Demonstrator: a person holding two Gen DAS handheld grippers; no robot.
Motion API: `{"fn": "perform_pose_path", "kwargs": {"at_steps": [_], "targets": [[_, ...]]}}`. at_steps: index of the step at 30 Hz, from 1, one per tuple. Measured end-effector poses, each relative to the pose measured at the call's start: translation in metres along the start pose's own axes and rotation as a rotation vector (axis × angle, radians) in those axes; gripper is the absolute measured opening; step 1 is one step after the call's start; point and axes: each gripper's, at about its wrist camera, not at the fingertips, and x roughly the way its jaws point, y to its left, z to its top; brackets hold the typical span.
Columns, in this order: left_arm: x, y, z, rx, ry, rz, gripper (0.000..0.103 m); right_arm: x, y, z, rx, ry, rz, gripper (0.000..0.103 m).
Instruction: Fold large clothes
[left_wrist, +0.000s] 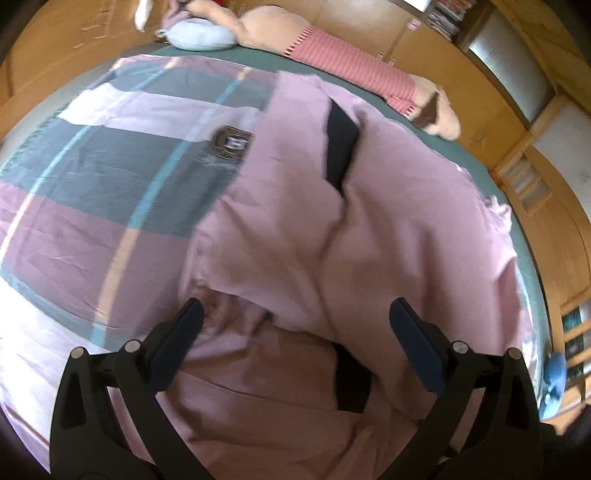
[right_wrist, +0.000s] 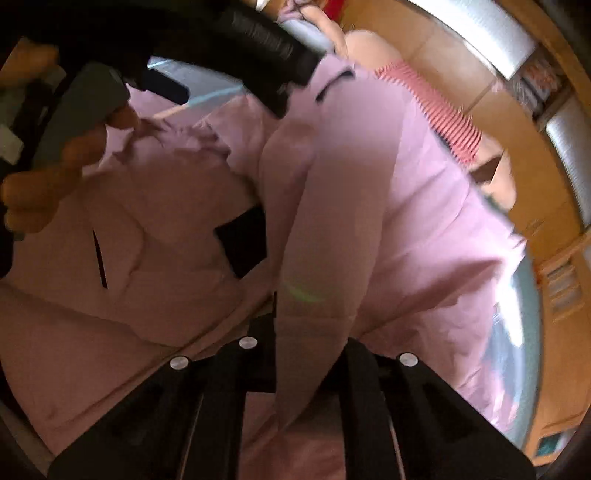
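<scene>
A large pink garment with black pocket trims lies rumpled on a bed. In the left wrist view my left gripper hovers just above its near part. Its jaws stand wide apart and press on nothing. In the right wrist view my right gripper is shut on a raised fold of the pink garment, and a strip of cloth runs up between its fingers. A person's hand on the left gripper's grey handle shows at the upper left of that view.
The bed has a plaid pink, grey and white cover. At its far edge lie a plush toy in a red striped top and a light blue cushion. Wooden cabinets line the wall behind.
</scene>
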Motion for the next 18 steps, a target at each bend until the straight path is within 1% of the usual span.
{"fn": "perform_pose_path", "kwargs": {"at_steps": [1,3,4,5,6,7,8,9,10,12,13,14,15,16,17,18], "targets": [[0.003,-0.005,-0.002,0.014,0.011,-0.020,0.101,0.000,0.005,-0.003,0.016,0.002,0.007,0.009],[0.010,-0.013,-0.007,0.044,0.033,-0.058,0.101,0.000,0.005,-0.003,0.008,-0.011,0.020,0.015],[0.013,-0.016,-0.008,0.054,0.046,-0.071,0.101,-0.001,0.006,-0.005,-0.007,-0.021,0.035,0.026],[0.020,-0.019,-0.011,0.060,0.074,-0.092,0.101,0.000,0.005,-0.008,-0.022,-0.028,0.057,0.047],[0.028,-0.021,-0.013,0.059,0.110,-0.113,0.101,-0.002,0.009,-0.011,-0.040,-0.034,0.073,0.058],[0.037,-0.021,-0.015,0.056,0.146,-0.124,0.101,-0.004,0.013,-0.013,-0.063,-0.045,0.086,0.081],[0.045,-0.021,-0.017,0.053,0.176,-0.124,0.101,-0.010,0.015,-0.015,-0.086,-0.057,0.090,0.090],[0.052,-0.021,-0.019,0.056,0.195,-0.101,0.101,-0.013,0.017,-0.016,-0.110,-0.067,0.099,0.092],[0.055,-0.022,-0.020,0.064,0.194,-0.090,0.101,-0.016,0.015,-0.016,-0.116,-0.066,0.116,0.092],[0.056,-0.027,-0.021,0.094,0.182,-0.068,0.101,-0.025,0.002,-0.016,-0.089,-0.071,0.184,0.092],[0.057,-0.029,-0.021,0.101,0.180,-0.064,0.101,-0.032,-0.008,-0.015,-0.065,-0.083,0.238,0.092],[0.057,-0.029,-0.021,0.104,0.177,-0.062,0.101,-0.042,-0.021,-0.014,-0.035,-0.106,0.310,0.092],[0.059,-0.030,-0.021,0.103,0.176,-0.062,0.101,-0.052,-0.034,-0.013,-0.003,-0.139,0.371,0.092],[0.060,-0.029,-0.021,0.101,0.175,-0.060,0.101,-0.065,-0.053,-0.013,0.061,-0.204,0.444,0.092],[0.062,-0.029,-0.021,0.099,0.174,-0.059,0.101,-0.074,-0.070,-0.013,0.126,-0.263,0.489,0.092],[0.062,-0.029,-0.023,0.100,0.172,-0.058,0.101,-0.083,-0.094,-0.014,0.228,-0.340,0.539,0.092]]}}
